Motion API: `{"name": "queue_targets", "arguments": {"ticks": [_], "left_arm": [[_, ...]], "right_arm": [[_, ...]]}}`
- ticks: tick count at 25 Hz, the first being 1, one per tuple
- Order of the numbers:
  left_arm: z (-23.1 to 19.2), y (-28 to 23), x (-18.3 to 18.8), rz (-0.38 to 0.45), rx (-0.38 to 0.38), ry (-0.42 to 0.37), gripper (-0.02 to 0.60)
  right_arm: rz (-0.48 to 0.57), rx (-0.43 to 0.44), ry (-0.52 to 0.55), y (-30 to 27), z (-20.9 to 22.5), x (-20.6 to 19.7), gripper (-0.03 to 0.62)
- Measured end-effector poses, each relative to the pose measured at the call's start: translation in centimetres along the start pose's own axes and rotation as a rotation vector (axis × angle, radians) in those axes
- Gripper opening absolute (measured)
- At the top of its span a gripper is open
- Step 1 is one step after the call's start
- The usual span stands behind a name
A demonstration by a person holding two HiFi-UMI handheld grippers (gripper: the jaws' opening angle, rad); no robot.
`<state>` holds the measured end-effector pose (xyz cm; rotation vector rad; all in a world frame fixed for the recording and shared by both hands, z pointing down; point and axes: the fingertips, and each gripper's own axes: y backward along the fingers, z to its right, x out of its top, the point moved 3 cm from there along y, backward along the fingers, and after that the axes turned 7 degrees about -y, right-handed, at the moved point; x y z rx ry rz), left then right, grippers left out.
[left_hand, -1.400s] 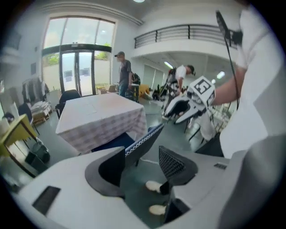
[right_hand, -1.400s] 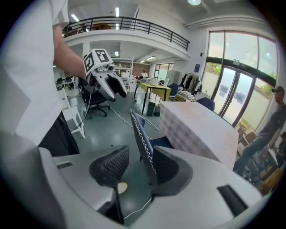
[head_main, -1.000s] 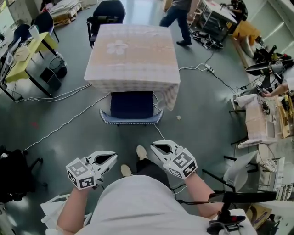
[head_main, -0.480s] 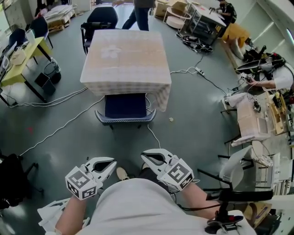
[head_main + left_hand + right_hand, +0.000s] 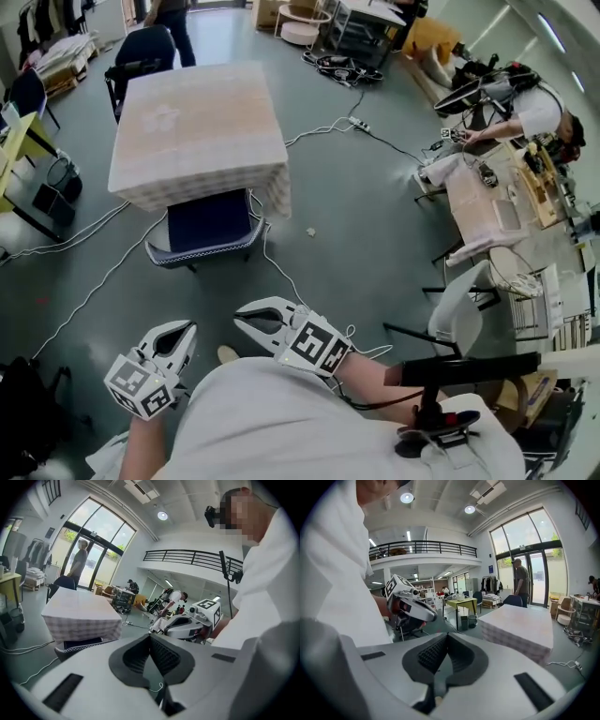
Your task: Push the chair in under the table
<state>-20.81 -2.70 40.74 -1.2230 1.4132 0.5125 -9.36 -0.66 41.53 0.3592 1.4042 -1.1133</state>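
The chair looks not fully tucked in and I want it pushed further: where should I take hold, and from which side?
Probably the chair by its near edge, the pale-trimmed band jutting out from under the table. Come from the near side in the head view: the table and its cloth cover the rest, and that edge runs square to the push.

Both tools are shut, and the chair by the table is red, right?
Not red. The head view shows the chair by the table is dark blue. The left tool and right tool are both shut, as you said.
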Motion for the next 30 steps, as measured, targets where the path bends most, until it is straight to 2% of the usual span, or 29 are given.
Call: {"name": "queue_targets", "arguments": {"ticks": [3,16,30], "left_arm": [[0.4,-1.1,0.4,-0.016,0.008,-0.024,0.008],[1.1,-4.3,0.1,-0.059,0.033,-0.036,0.009],[1.5,-5.1,-0.4,-0.08,0.045,-0.027,0.009]], "right_arm": [[0.005,0.02,0.003,0.5,0.2,-0.1,0.012],[-0.002,0.04,0.021,2.5,2.1,-1.0,0.012],[0.001,0.054,0.022,3.1,2.8,-1.4,0.011]]}}
